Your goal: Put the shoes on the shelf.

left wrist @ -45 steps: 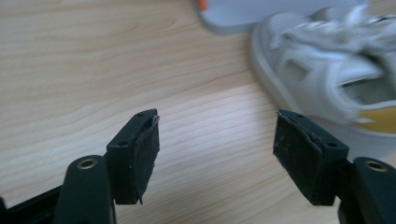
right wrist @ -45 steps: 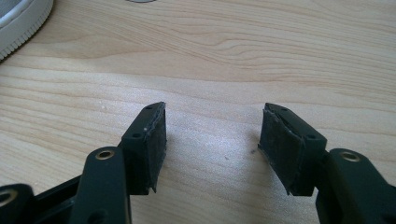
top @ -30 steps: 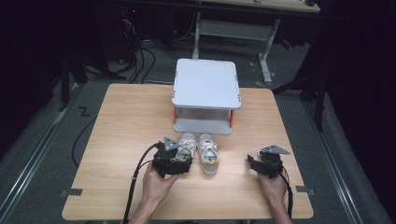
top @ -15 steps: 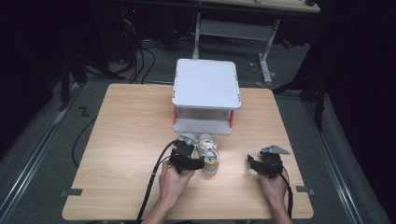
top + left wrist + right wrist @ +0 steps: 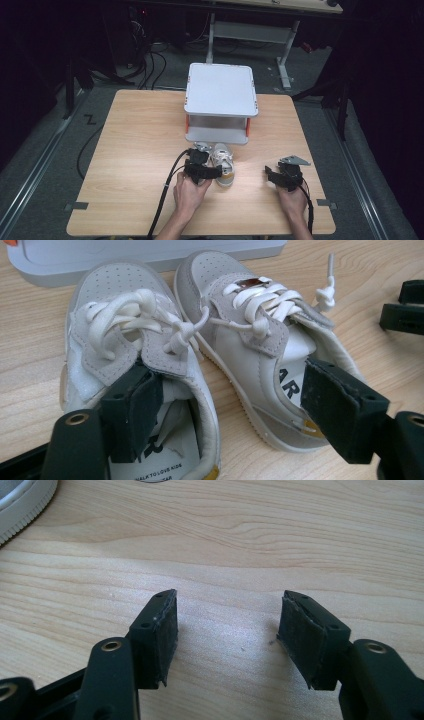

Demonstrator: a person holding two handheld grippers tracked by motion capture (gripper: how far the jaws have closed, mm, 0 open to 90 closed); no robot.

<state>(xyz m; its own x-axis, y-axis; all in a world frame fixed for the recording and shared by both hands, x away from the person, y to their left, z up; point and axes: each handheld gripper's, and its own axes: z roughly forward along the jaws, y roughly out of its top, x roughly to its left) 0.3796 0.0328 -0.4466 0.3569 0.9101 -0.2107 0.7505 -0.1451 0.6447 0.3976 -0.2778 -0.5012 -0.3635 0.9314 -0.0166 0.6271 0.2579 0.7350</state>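
Observation:
Two small white sneakers with white laces stand side by side on the table, toes toward the shelf: the left sneaker and the right sneaker. My left gripper reaches in from their heel end. One pad sits inside the left sneaker's opening and the other pad inside the right sneaker's opening. The two adjoining shoe walls lie between the jaws, which have just been opening and do not press on them. My right gripper rests open over bare wood to the right.
A white two-level shelf with orange posts stands just beyond the sneakers, and its base lies close to their toes. The wooden table is bare to the left. A rounded grey ribbed edge lies far left of the right gripper.
My left gripper moved right and slightly down, from beside the sneakers to over their heel ends. The right gripper stayed put.

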